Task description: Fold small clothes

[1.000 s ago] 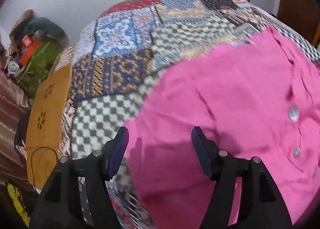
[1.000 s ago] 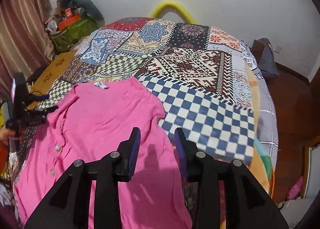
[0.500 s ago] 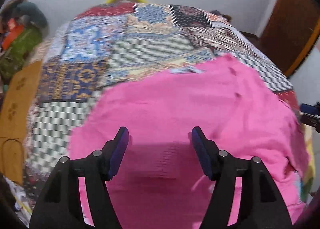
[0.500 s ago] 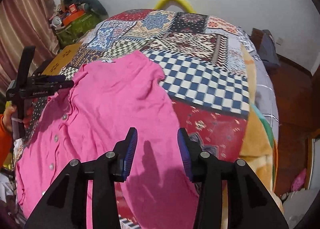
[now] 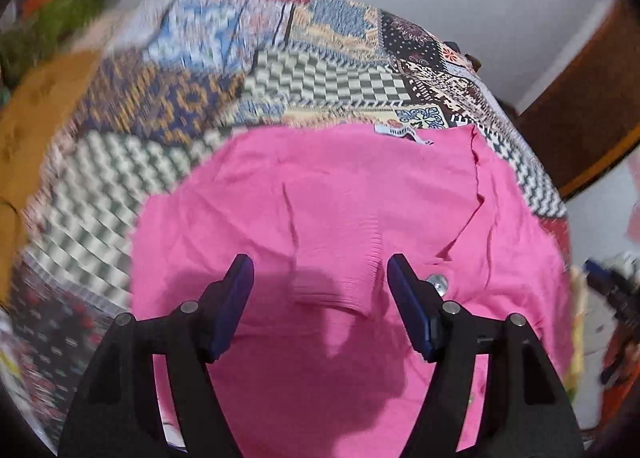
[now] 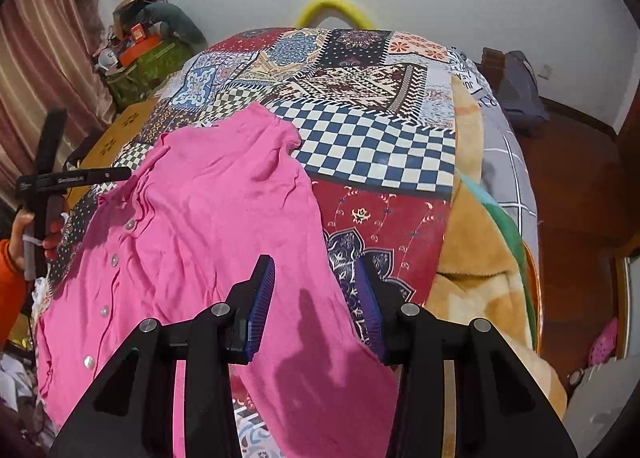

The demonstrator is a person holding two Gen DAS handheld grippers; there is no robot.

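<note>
Here the pink shirt (image 6: 208, 218) lies spread on the patchwork bed cover (image 6: 372, 146), with its button row running down the side that is left in the right wrist view. One sleeve is folded in over the body of the shirt, and its ribbed cuff (image 5: 340, 278) sits on the pink cloth.

The left gripper (image 5: 320, 298) hangs over the shirt with its two blue pads wide apart. Nothing is between them; the ribbed cuff lies under the gap, a little nearer to the right finger than to the left one. A silver button (image 5: 438, 282) shows just beside the right pad. A white neck label (image 5: 400, 132) is at the far edge of the shirt, well apart from the fingers. This view is blurred at the left, so the cover there is not sharp.

The right gripper (image 6: 316, 302) also stands open, less wide than the left one, and it holds nothing. The long right edge of the shirt passes under the gap between its pads: the left pad is over pink cloth, the right pad is over the dark red patch of the cover. I cannot tell if the pads touch the cloth.

At the left rim of the right wrist view the left gripper shows from the side, held by a hand (image 6: 24, 232) with an orange sleeve.
</note>
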